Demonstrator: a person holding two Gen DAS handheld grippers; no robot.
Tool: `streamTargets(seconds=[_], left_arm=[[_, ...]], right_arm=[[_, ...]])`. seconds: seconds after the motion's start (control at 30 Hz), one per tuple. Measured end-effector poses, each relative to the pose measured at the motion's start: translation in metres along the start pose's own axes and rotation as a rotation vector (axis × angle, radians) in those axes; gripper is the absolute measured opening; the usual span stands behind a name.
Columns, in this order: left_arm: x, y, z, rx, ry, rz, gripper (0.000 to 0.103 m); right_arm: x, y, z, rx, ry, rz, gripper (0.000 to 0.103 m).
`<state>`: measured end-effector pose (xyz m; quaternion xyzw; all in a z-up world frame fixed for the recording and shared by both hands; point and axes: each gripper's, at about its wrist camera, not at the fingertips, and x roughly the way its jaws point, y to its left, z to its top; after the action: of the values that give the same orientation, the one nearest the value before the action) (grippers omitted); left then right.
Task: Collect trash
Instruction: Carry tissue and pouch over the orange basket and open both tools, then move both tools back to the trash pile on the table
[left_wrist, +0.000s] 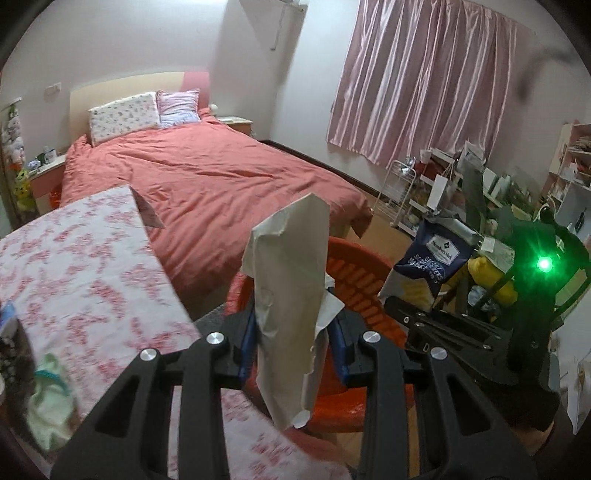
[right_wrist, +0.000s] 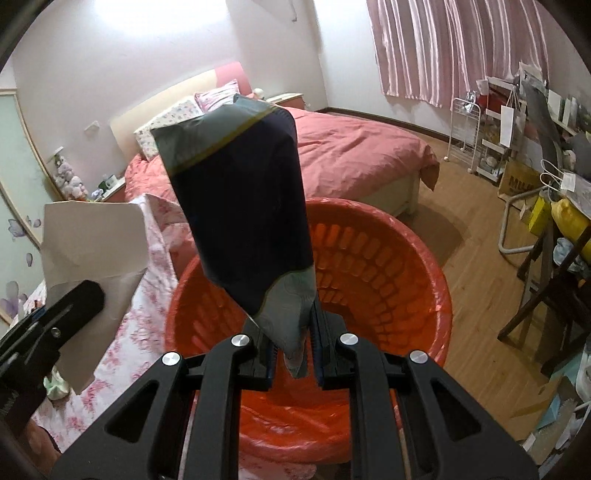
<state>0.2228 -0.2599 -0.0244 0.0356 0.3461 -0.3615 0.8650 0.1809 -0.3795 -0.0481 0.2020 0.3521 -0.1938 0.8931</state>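
My left gripper (left_wrist: 295, 343) is shut on a crumpled beige paper (left_wrist: 291, 295) that stands upright between its blue pads. Behind it is an orange laundry-style bin (left_wrist: 362, 280) lined with an orange bag. My right gripper (right_wrist: 291, 347) is shut on the lower corner of a dark blue snack bag (right_wrist: 243, 206), held directly over the orange bin (right_wrist: 406, 266). In the left wrist view the same snack bag (left_wrist: 436, 258) hangs to the right of the paper. In the right wrist view the paper (right_wrist: 96, 243) shows at the left, beside the bin's rim.
A table with a pink floral cloth (left_wrist: 81, 266) is at the left, touching the bin. A bed with a salmon cover (left_wrist: 207, 177) lies beyond. Cluttered shelves and a folding table (right_wrist: 546, 206) line the right side. Wooden floor (right_wrist: 472, 280) lies right of the bin.
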Motion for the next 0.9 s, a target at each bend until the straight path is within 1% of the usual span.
streamTargets(seconds=[0.03, 0.07, 0.1, 0.13, 0.17, 0.2, 0.23, 0.27, 0.43, 0.53, 0.6, 0.7, 0.9], left_arm=[[0.006, -0.001, 0.0, 0.001, 0.009, -0.002, 0.036], [0.013, -0.002, 0.0, -0.005, 0.02, 0.003, 0.038], [0.018, -0.001, 0.0, -0.01, 0.027, 0.001, 0.044], [0.021, 0.0, -0.001, -0.013, 0.033, 0.001, 0.047], [0.024, 0.002, -0.001, -0.016, 0.037, 0.009, 0.05], [0.026, 0.005, -0.002, -0.017, 0.039, 0.016, 0.053], [0.026, 0.006, -0.003, -0.019, 0.041, 0.019, 0.054], [0.026, 0.008, -0.003, -0.023, 0.044, 0.025, 0.056], [0.02, 0.023, -0.006, -0.038, 0.046, 0.057, 0.06], [0.008, 0.031, -0.005, -0.042, 0.027, 0.093, 0.066], [-0.006, 0.038, -0.006, -0.046, 0.009, 0.134, 0.074], [-0.029, 0.05, -0.009, -0.056, -0.017, 0.186, 0.079], [-0.082, 0.087, -0.021, -0.081, -0.061, 0.302, 0.084]], right_arm=[[0.001, -0.002, 0.001, 0.0, 0.002, -0.002, 0.016], [0.003, -0.003, 0.002, -0.003, 0.004, -0.006, 0.016], [0.002, -0.009, 0.005, -0.004, 0.002, -0.008, 0.018], [0.001, -0.008, 0.005, -0.007, -0.002, -0.013, 0.023], [0.002, -0.01, 0.007, -0.01, -0.002, -0.021, 0.031], [0.003, -0.01, 0.007, -0.012, 0.0, -0.025, 0.036], [0.003, -0.01, 0.007, -0.012, 0.001, -0.026, 0.047], [0.003, -0.01, 0.007, -0.013, 0.001, -0.028, 0.052], [0.0, -0.008, 0.006, -0.008, 0.006, -0.026, 0.053], [-0.006, -0.006, 0.007, -0.01, -0.006, -0.024, 0.055], [-0.012, -0.002, 0.008, -0.013, -0.016, -0.018, 0.056], [-0.019, 0.01, 0.007, -0.022, -0.028, -0.006, 0.056], [-0.03, 0.044, -0.004, -0.068, -0.029, 0.038, 0.056]])
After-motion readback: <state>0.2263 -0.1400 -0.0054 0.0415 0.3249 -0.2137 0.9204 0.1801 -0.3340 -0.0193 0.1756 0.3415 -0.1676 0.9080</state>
